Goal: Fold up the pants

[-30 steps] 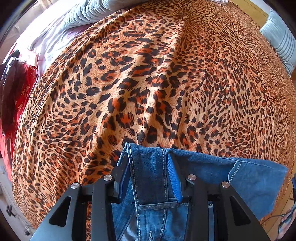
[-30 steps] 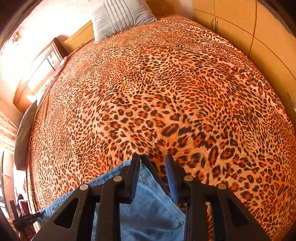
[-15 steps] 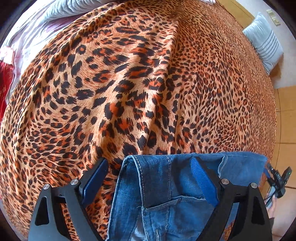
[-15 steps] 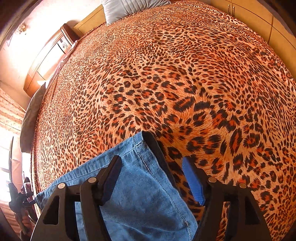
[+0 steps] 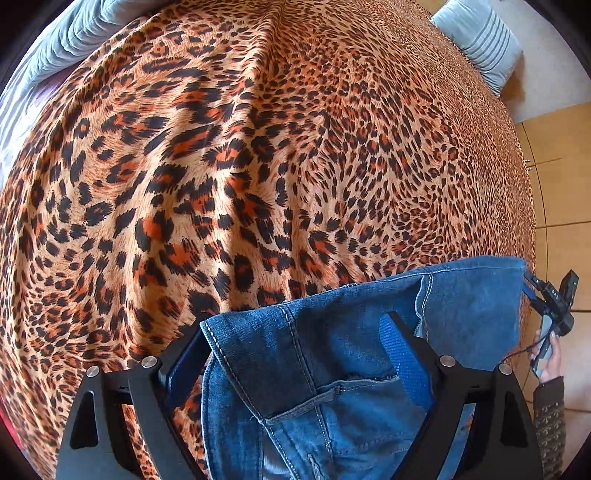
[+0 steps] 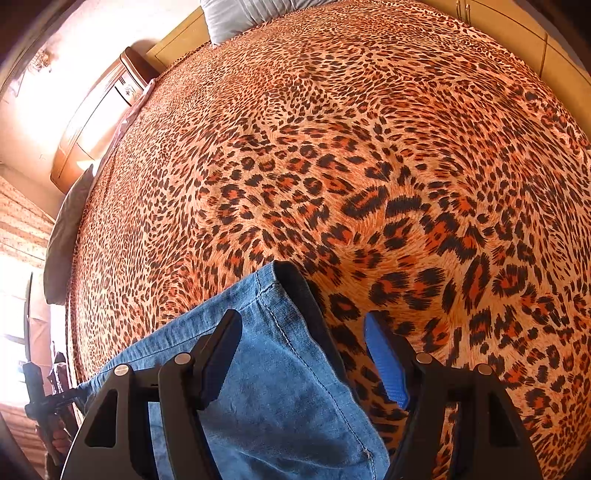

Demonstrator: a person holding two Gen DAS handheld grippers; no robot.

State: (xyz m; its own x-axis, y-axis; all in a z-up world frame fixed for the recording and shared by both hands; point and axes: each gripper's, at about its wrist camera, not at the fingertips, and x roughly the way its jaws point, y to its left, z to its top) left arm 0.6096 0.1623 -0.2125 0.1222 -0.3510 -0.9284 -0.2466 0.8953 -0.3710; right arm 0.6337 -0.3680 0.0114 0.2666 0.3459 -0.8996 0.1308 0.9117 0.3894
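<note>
Blue denim pants (image 5: pixel 332 354) lie on a leopard-print bedspread (image 5: pixel 258 166). In the left wrist view the waistband end with a belt loop and pocket seam lies between the fingers of my left gripper (image 5: pixel 291 339), which is open; its jaws stand wide apart around the cloth. In the right wrist view a hemmed edge of the pants (image 6: pixel 280 354) lies between the fingers of my right gripper (image 6: pixel 301 332), which is open too. The other gripper (image 5: pixel 554 306) shows at the far right of the left wrist view.
The bedspread (image 6: pixel 369 166) covers the whole bed. A striped grey pillow (image 5: pixel 480 40) lies at the bed's far corner, a grey quilt (image 5: pixel 74 40) at the upper left. Wooden furniture (image 6: pixel 96 122) and wardrobe doors (image 6: pixel 517 33) stand beyond the bed.
Both grippers were shut on the pants a second ago and have opened wide. The pants now rest on the bedspread, and both cameras have drawn back slightly.
</note>
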